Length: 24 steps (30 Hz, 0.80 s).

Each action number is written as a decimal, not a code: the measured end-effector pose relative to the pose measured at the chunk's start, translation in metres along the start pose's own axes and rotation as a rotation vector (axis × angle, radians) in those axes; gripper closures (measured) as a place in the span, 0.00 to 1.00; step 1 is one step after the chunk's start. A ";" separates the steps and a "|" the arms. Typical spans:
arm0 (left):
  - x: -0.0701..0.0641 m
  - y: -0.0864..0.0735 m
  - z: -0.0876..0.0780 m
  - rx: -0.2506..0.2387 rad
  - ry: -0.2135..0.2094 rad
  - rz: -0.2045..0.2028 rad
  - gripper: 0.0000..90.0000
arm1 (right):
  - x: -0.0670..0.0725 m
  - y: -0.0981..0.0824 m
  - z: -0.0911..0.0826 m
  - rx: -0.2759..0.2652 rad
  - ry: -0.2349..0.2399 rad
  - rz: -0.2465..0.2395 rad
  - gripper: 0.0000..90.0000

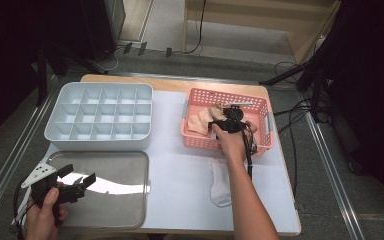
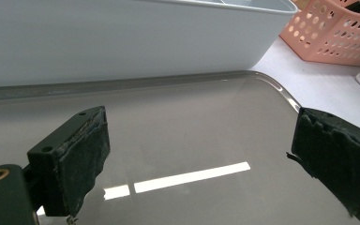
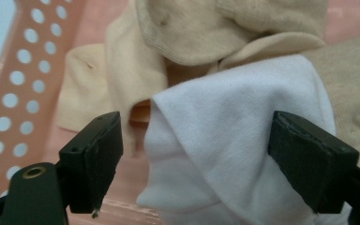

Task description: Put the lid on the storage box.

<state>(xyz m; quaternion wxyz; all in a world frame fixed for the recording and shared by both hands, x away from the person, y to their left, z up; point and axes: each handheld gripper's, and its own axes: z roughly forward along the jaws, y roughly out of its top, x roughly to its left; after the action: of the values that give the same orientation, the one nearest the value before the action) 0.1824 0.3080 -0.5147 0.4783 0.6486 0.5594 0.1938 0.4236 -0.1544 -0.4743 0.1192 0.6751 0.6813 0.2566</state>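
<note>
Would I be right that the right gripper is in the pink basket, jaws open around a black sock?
Not quite: the sock between the open jaws of the right gripper is white, not black, as the right gripper view shows. The rest holds: the gripper is in the pink basket.

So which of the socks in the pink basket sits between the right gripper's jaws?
The white sock. It lies between the open jaws of the right gripper, in front of the beige socks in the pink basket; the pads are not pressing it.
</note>
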 end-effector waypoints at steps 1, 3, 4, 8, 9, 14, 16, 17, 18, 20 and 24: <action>0.000 0.000 0.000 -0.001 0.000 -0.001 0.06 | 0.000 0.000 0.002 0.003 -0.010 0.005 0.20; 0.001 0.000 0.000 -0.001 -0.002 -0.002 0.06 | 0.001 0.000 0.005 0.008 -0.043 0.001 0.20; 0.001 0.000 0.000 0.000 -0.002 0.000 0.06 | 0.001 -0.001 0.007 0.015 -0.056 -0.004 0.21; 0.001 0.000 0.000 0.000 -0.003 -0.001 0.06 | 0.004 -0.002 0.011 0.015 -0.111 -0.025 0.30; 0.001 0.000 -0.001 -0.001 -0.002 -0.002 0.06 | 0.004 -0.002 0.011 0.006 -0.123 -0.030 0.37; 0.001 0.000 -0.001 -0.005 -0.003 -0.006 0.06 | -0.004 -0.004 0.006 -0.040 -0.124 -0.013 0.76; 0.002 0.000 -0.001 -0.003 -0.004 -0.006 0.06 | -0.012 -0.005 0.002 -0.065 -0.088 0.024 0.91; 0.001 0.000 -0.001 -0.004 -0.001 -0.005 0.06 | -0.015 -0.005 -0.001 -0.082 -0.070 0.033 0.95; 0.001 0.000 -0.001 -0.001 -0.002 -0.004 0.06 | -0.018 -0.006 -0.004 -0.105 -0.059 0.043 0.96; 0.001 0.000 -0.001 0.000 -0.003 -0.002 0.06 | -0.021 -0.007 -0.009 -0.133 -0.020 0.062 0.97; 0.001 0.000 0.000 0.000 -0.003 -0.002 0.06 | -0.022 -0.009 -0.019 -0.177 0.024 0.062 0.98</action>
<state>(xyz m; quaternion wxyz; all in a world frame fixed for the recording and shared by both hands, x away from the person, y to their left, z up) 0.1824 0.3088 -0.5149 0.4793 0.6485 0.5592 0.1922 0.4078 -0.1795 -0.4670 0.1623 0.6796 0.6361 0.3275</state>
